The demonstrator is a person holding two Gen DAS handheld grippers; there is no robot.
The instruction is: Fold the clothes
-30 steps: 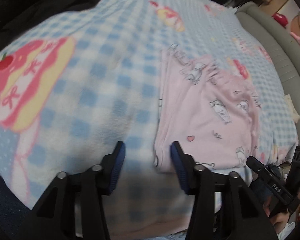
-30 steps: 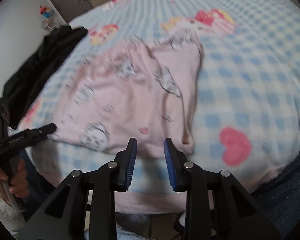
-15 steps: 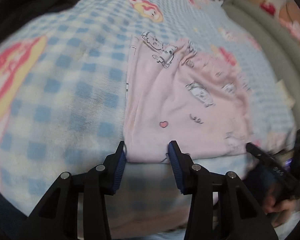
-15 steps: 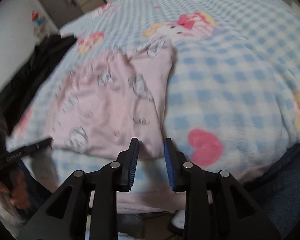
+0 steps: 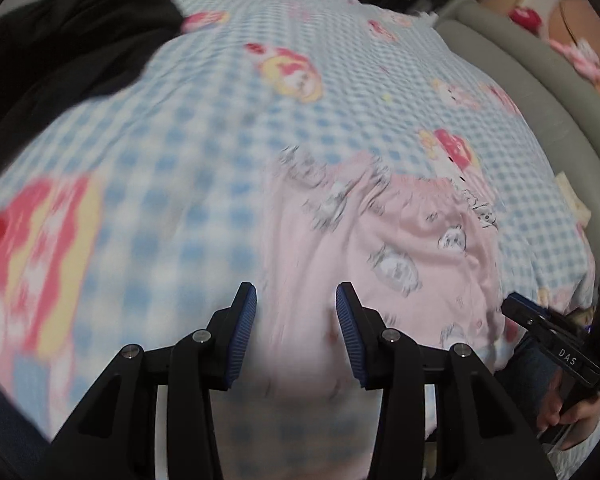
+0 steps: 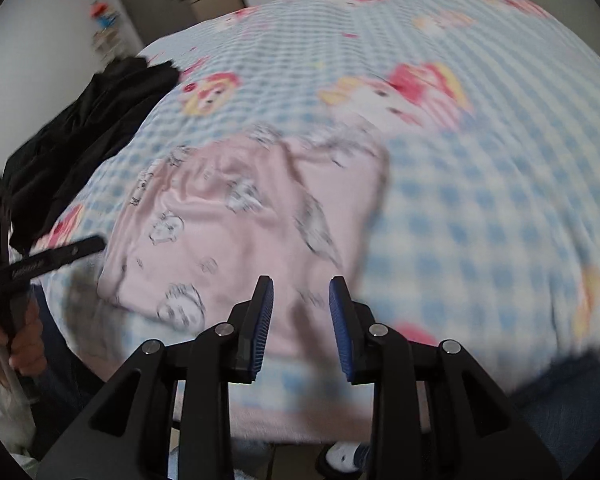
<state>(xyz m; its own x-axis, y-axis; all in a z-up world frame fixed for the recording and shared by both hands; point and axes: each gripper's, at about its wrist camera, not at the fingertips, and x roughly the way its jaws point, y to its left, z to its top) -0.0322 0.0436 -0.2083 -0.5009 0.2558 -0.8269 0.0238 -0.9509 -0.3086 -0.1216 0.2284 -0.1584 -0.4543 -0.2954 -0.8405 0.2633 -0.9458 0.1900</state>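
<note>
Now right tongs [image 6: 300, 312] opening wider, left tongs [image 5: 296, 312] still apart, astride pink garment [image 5: 380, 248] edge.

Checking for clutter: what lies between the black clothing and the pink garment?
Only bare checked blanket separates black clothing from pink garment, per right wrist view.

Blue checked cartoon blanket [image 5: 204, 128], grey padded bed edge [image 5: 540, 92], grey cabinet [image 6: 148, 4]

A bed covered by a blue-and-white checked blanket [image 5: 204, 152] with cartoon prints carries everything. A folded pink printed garment [image 6: 236, 232] lies near its front edge, and a black garment [image 6: 80, 132] lies far left.
</note>
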